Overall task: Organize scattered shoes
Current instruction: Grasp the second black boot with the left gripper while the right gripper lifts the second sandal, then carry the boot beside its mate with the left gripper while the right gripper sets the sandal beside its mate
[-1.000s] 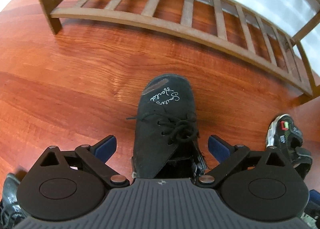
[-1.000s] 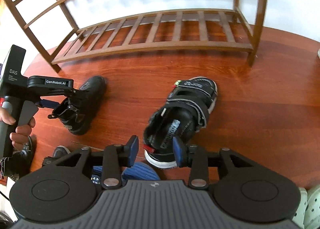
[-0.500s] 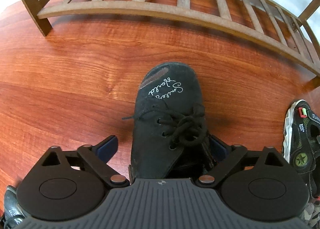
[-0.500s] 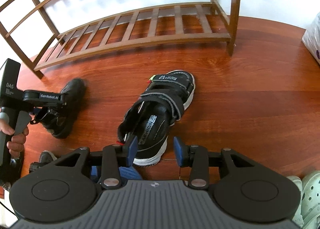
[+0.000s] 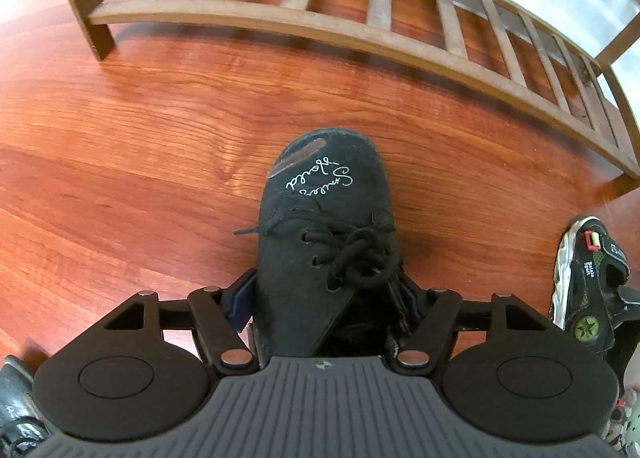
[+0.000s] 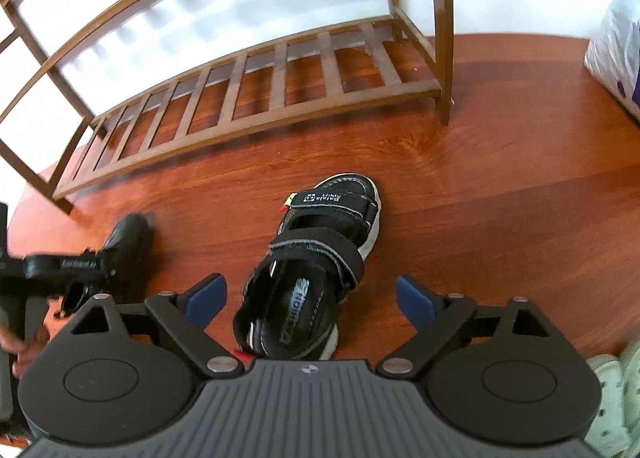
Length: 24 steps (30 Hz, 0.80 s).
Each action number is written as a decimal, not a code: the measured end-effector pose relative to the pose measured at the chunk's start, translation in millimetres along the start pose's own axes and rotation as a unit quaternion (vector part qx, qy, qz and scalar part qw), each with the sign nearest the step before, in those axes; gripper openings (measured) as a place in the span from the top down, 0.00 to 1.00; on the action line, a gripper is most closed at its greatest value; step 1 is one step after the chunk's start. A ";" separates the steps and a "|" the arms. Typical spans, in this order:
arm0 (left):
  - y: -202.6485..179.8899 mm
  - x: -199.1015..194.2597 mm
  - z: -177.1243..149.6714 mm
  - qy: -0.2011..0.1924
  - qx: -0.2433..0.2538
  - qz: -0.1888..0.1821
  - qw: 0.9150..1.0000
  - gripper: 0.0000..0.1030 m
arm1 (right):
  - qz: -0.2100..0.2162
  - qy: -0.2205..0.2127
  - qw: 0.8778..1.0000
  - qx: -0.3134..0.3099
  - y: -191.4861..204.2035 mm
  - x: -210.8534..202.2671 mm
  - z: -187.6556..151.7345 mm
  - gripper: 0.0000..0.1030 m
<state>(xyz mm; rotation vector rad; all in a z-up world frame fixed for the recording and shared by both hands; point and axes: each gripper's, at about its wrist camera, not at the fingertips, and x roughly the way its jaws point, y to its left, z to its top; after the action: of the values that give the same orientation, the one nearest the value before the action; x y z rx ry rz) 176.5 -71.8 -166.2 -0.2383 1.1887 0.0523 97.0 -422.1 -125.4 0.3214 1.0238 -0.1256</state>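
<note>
Right wrist view only: white bag (image 6: 614, 46) beyond sandal (image 6: 312, 270).

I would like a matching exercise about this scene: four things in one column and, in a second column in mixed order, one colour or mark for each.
Column A
1. lace-up shoe
2. strap sandal
3. shoe rack
4. plastic bag

Column B
a. white sole, printed insole
b. white and purple
c. white script on a black toe
d. brown wooden slats

Pairs: 1-c, 2-a, 3-d, 4-b
</note>
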 end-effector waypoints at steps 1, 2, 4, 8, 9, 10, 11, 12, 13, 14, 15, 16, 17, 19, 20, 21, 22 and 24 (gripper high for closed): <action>0.6 -3.9 0.9 -0.005 -0.001 0.000 1.000 0.32 | -0.001 0.004 1.000 0.006 -0.3 5.0 1.2 0.08; 1.1 -7.7 1.8 -0.011 -0.001 0.000 1.000 0.32 | -0.001 0.008 1.000 0.012 -0.4 10.4 2.1 0.08; 3.0 -17.8 4.2 -0.022 -0.005 0.000 1.000 0.32 | -0.002 0.018 1.000 0.023 -0.4 21.3 4.0 0.08; 14.5 -43.2 4.2 -0.040 -0.025 -0.005 0.999 0.32 | -0.009 0.033 0.999 0.031 6.3 45.6 7.9 0.07; 18.5 -51.3 2.6 -0.045 -0.030 -0.005 0.999 0.32 | -0.011 0.037 0.999 0.033 8.0 51.4 8.8 0.07; 20.6 -55.1 1.6 -0.048 -0.032 -0.006 0.998 0.32 | -0.013 0.042 0.999 0.031 9.9 56.3 9.2 0.07; 25.2 -62.5 -0.8 -0.052 -0.038 -0.005 0.998 0.32 | -0.015 0.046 0.998 0.030 11.8 61.3 9.6 0.07; 29.4 -67.5 -2.7 -0.054 -0.044 -0.005 0.998 0.32 | -0.017 0.049 0.998 0.028 13.5 65.6 10.0 0.07; 33.6 -72.2 -4.5 -0.056 -0.050 -0.005 0.997 0.32 | -0.020 0.051 0.998 0.025 14.7 68.7 10.1 0.06; 39.7 -78.2 -7.0 -0.057 -0.059 -0.005 0.997 0.32 | -0.026 0.054 0.998 0.020 17.1 74.4 10.1 0.06; 43.8 -82.6 -9.2 -0.059 -0.064 -0.005 0.996 0.32 | -0.031 0.057 0.998 0.015 19.1 79.2 10.2 0.06; 47.8 -86.8 -11.4 -0.060 -0.069 -0.005 0.996 0.32 | -0.034 0.059 0.998 0.013 20.0 81.7 10.5 0.06; 53.0 -92.8 -15.0 -0.062 -0.073 -0.004 0.995 0.32 | -0.041 0.063 0.997 0.005 22.0 87.1 10.1 0.06; 60.7 -101.7 -21.3 -0.064 -0.080 -0.001 0.995 0.32 | -0.051 0.068 0.996 -0.005 24.0 92.8 10.0 0.07; 65.4 -105.9 -24.3 -0.064 -0.085 0.000 0.994 0.32 | -0.058 0.071 0.996 -0.012 26.4 96.8 9.4 0.07; 70.4 -110.3 -27.5 -0.065 -0.090 0.000 0.994 0.32 | -0.064 0.074 0.995 -0.018 28.5 100.5 8.7 0.07; 75.5 -114.7 -30.7 -0.065 -0.095 0.000 0.993 0.32 | -0.068 0.075 0.995 -0.020 29.0 102.0 8.4 0.07; 86.0 -123.9 -39.8 -0.066 -0.106 0.004 0.992 0.32 | -0.078 0.077 0.994 -0.029 31.8 106.2 7.0 0.08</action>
<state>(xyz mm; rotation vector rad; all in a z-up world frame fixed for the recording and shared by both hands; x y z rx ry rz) 79.4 14.0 -79.3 -0.4099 1.0521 0.1994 165.7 -389.3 -206.3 0.2006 1.2025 -0.2139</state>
